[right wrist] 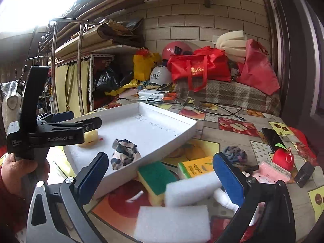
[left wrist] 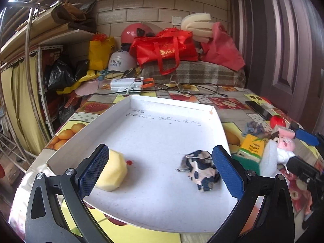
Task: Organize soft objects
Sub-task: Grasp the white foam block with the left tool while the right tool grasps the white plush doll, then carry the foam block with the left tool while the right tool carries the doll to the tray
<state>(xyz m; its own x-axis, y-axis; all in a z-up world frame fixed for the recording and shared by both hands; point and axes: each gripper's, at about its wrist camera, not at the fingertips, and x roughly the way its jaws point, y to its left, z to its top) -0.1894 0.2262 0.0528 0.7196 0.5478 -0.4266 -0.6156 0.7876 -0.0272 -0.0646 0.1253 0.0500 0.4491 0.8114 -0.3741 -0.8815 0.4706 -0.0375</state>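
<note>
Two white foam blocks (right wrist: 174,222) lie lowest in the right wrist frame, one green-topped sponge (right wrist: 157,176) just beyond; one white tray (left wrist: 204,109) holds two things, a yellow sponge (left wrist: 113,172) lower left and a crumpled patterned cloth (left wrist: 200,168) right of centre; the left gripper (left wrist: 160,170) hovers over the tray, jaws wide apart; the right gripper (right wrist: 160,174) hangs above the blocks, jaws apart; fruit-print tablecloth (right wrist: 232,125); brick wall (left wrist: 141,0) at top.
</note>
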